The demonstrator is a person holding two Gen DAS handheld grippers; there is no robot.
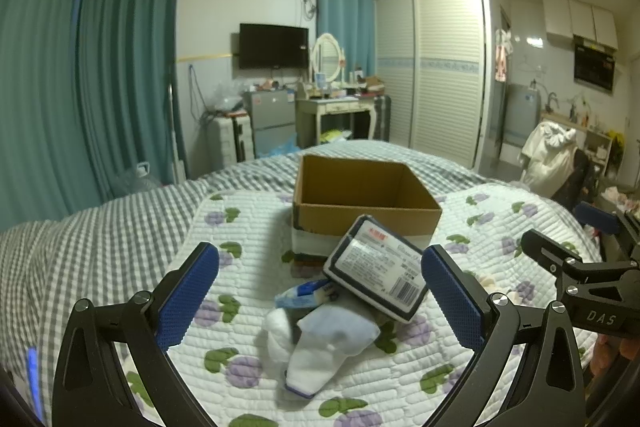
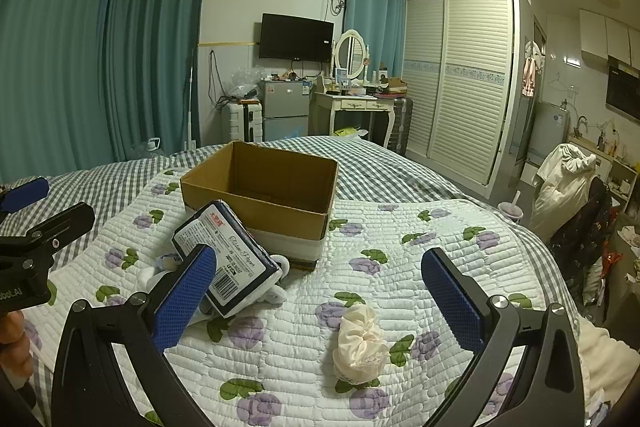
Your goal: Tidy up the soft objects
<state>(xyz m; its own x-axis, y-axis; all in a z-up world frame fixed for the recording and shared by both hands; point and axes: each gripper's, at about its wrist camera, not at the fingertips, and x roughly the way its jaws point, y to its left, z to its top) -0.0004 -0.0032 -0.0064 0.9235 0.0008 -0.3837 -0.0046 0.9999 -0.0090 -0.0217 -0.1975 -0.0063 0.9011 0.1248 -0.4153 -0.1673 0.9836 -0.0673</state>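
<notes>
Quilted floral bedding (image 1: 248,311) covers the bed. Nearest, the left gripper (image 1: 320,291) and right gripper (image 2: 320,291) hover with jaws spread, holding nothing. White socks (image 1: 320,343) lie beneath a tissue pack (image 1: 376,267); a cream scrunchie (image 2: 360,343) lies apart. Beyond stands the cardboard box (image 1: 368,215).
</notes>
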